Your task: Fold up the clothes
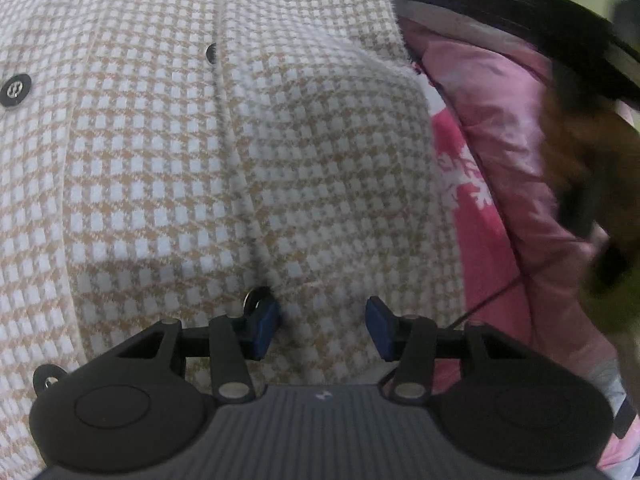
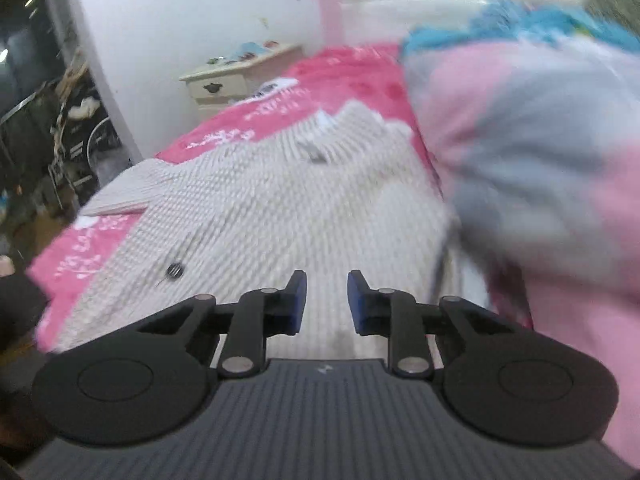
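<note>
1. One checked cardigan (image 1: 240, 160) lies spread flat on the bed's pink sheet (image 1: 476, 248).
2. Four dark buttons (image 1: 15, 90) show in the left wrist view, one in the right.
3. Left hand-held gripper (image 1: 322, 326): fingers spread, empty, just above the cardigan.
4. Right hand-held gripper (image 2: 327, 302): spread, empty, over the cardigan.
5. One bedside cabinet (image 2: 228, 80) holds small blurred items on top.

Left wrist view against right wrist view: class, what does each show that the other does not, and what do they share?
Only the left wrist view shows the brown-and-white check weave up close and a large dark button. Only the right wrist view shows the whole cardigan spread out, a bedside table and the white wall. Both show an open gripper over the garment on pink bedding.
</note>
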Demonstrator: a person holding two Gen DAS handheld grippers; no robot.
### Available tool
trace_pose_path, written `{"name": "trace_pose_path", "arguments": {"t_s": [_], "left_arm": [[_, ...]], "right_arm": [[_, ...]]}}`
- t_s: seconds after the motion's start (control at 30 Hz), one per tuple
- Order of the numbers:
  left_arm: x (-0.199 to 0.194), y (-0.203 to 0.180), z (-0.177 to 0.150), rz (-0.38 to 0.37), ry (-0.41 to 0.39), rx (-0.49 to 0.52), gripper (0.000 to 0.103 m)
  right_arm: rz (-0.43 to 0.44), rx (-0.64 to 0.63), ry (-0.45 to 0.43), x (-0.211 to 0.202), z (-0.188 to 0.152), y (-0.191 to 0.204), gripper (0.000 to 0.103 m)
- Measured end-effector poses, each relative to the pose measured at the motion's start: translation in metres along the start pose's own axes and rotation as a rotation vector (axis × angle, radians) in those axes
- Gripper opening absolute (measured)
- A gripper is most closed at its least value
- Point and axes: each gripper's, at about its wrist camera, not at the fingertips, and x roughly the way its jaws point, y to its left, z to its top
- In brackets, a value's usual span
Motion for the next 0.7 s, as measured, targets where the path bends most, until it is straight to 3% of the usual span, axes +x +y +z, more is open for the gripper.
{"name": "trace_pose_path", "arguments": {"t_s": [0.07,0.13,0.23,0.3,0.4,0.53,0.6,0.7], "left_arm": [[0.000,0.003,-0.001,-0.012,0.001,-0.006,0.049],[0.000,0.007,-0.001,-0.026,0.004,-0.010,0.049],[0.000,0.012,-0.001,-0.050,0.010,-0.016,0.049],[0.000,0.017,-0.003,-0.071,0.009,-0.027,0.049],[0.005,0.024,-0.006,-0.112,0.047,-0.069,0.048],[0.000,0.025,-0.010,-0.110,0.057,-0.077,0.048],[-0.003,0.026,-0.013,-0.105,0.059,-0.076,0.048],[-0.008,0.026,-0.016,-0.097,0.061,-0.076,0.048]], "right_arm": [[-0.120,-0.035,0.031,0.030,-0.002,-0.020,0.021],[-0.257,-0.024,0.176,0.078,-0.016,-0.058,0.014],[-0.247,0.053,0.190,0.073,-0.012,-0.078,0.014],[-0.277,0.021,0.154,0.052,0.002,-0.062,0.017],[-0.221,-0.007,0.067,0.030,0.021,-0.045,0.015],[-0.235,-0.002,0.082,0.079,0.028,-0.056,0.016],[-0.265,0.109,0.184,0.120,0.016,-0.081,0.016],[-0.268,0.115,0.175,0.115,0.018,-0.080,0.016]]}}
